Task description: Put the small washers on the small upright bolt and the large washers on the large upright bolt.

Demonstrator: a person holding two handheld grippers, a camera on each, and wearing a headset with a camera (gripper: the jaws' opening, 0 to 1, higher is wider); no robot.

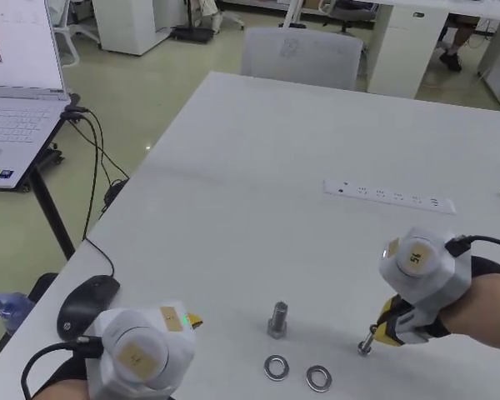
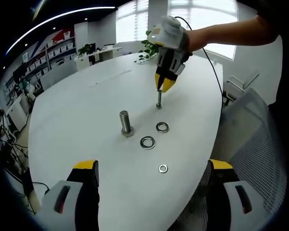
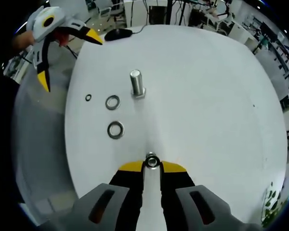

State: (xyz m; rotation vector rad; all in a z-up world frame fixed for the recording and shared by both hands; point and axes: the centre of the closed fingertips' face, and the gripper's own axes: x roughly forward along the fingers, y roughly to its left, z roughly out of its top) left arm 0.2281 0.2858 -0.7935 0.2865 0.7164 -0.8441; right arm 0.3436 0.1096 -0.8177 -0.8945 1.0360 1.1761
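The right gripper (image 3: 151, 166) had its jaws pressed together on a small round metal piece (image 3: 151, 160) at the very top of the small upright bolt (image 2: 159, 102). From that blurred close angle it may have been a washer or the bolt's own tip. The small bolt stood on the white table (image 1: 258, 167), apart from the large upright bolt (image 1: 277, 319) and to its right in the head view. The 1st large washer (image 1: 276, 367) and the 2nd large washer (image 1: 318, 377) lay flat side by side near the large bolt, on the person's side, not touching. 1 small washer (image 2: 163, 168) lay loose nearer the left gripper (image 2: 153, 164), whose jaws were spread wide and held nothing. A power strip (image 1: 389, 197) lay farther back, and a mouse (image 1: 86, 304) sat at the table's left edge.
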